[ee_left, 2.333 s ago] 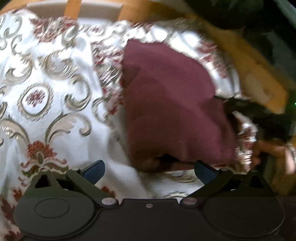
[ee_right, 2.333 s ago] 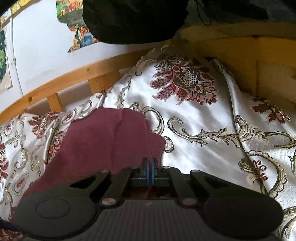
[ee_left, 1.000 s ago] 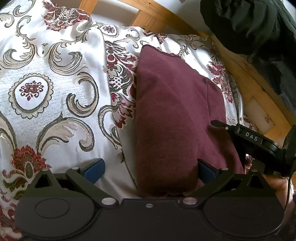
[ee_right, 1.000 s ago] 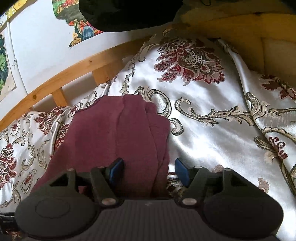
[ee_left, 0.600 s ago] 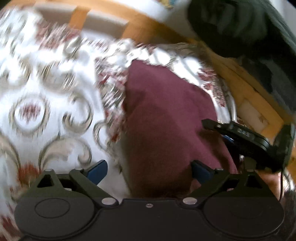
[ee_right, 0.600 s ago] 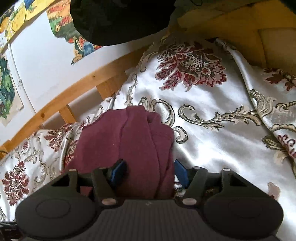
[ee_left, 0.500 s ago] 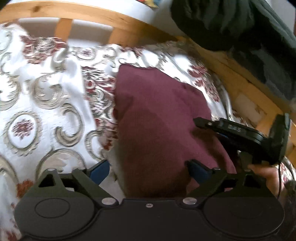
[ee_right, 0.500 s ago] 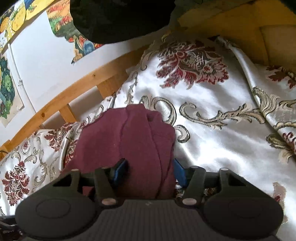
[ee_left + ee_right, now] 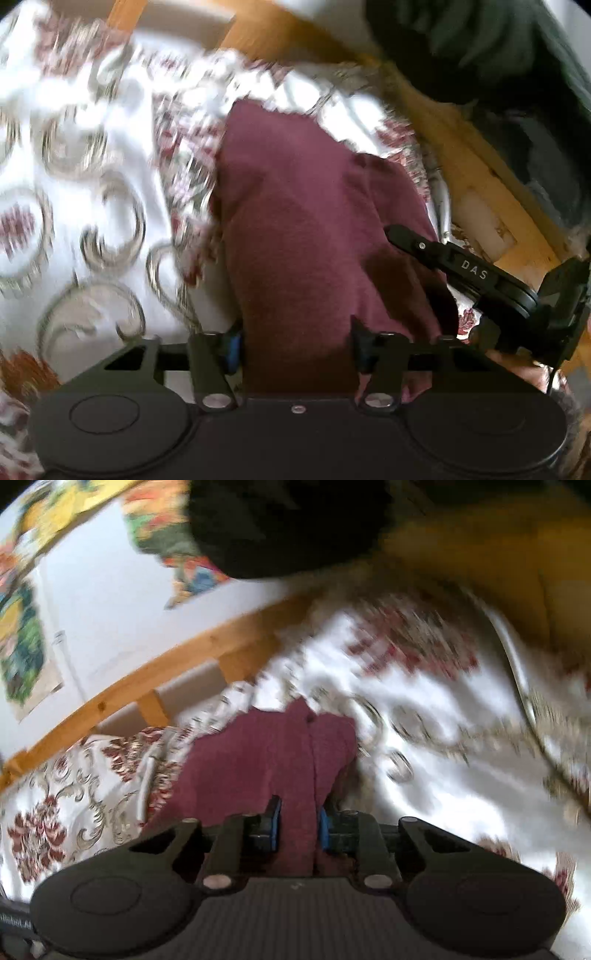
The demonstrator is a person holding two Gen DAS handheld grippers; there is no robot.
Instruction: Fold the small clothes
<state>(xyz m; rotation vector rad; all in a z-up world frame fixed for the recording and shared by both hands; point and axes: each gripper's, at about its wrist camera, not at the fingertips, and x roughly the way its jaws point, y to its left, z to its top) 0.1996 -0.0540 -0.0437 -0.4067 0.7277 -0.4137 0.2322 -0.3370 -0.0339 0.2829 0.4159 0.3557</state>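
Observation:
A folded maroon garment (image 9: 310,229) lies on a white bedspread with red and gold flowers (image 9: 74,206). My left gripper (image 9: 297,345) has its fingers against both sides of the garment's near end. My right gripper (image 9: 297,825) has closed on a thick fold at the garment's (image 9: 266,760) other end. In the left wrist view the right gripper shows as a black tool (image 9: 469,273) beside the garment's right edge. Both views are blurred by motion.
A wooden bed rail (image 9: 155,675) runs behind the bedspread, with a white wall and colourful pictures (image 9: 22,650) above it. Dark clothing (image 9: 498,59) hangs over the wooden frame (image 9: 476,177) at the right.
Both grippers were open around the garment's ends half a second ago. Both have since closed in on the cloth, and the views have lifted and blurred.

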